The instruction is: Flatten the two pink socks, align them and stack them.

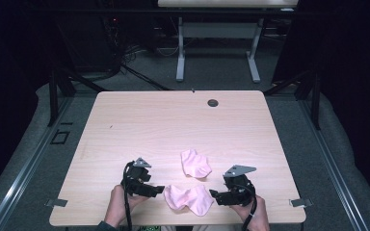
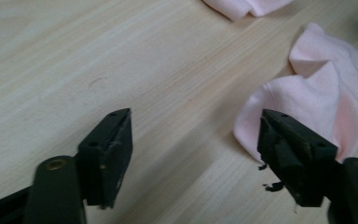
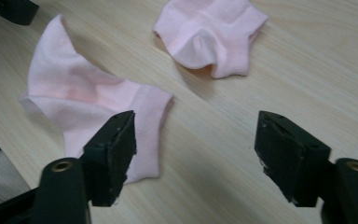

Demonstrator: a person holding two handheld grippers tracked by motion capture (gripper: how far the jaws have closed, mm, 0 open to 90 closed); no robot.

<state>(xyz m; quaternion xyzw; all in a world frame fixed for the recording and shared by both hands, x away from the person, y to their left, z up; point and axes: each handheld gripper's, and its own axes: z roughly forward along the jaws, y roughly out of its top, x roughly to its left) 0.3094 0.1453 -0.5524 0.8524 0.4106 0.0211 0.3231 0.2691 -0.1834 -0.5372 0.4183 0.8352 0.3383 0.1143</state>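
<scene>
The near sock [image 1: 189, 199], pink and rumpled, lies flat on the table [image 1: 139, 125] by its front edge, between the two tools. The left hand-held gripper [image 1: 160, 189] sits just beside its left end, jaws apart with nothing between them. The right hand-held gripper [image 1: 213, 195] is close at its right end, jaws likewise spread and empty. Farther back lies the second sock [image 1: 195, 163], bunched up, untouched.

A light wooden table [image 1: 139, 120] stands on grey carpet [image 1: 212, 67], a second white-legged desk [image 1: 221, 29] behind in the dark room
</scene>
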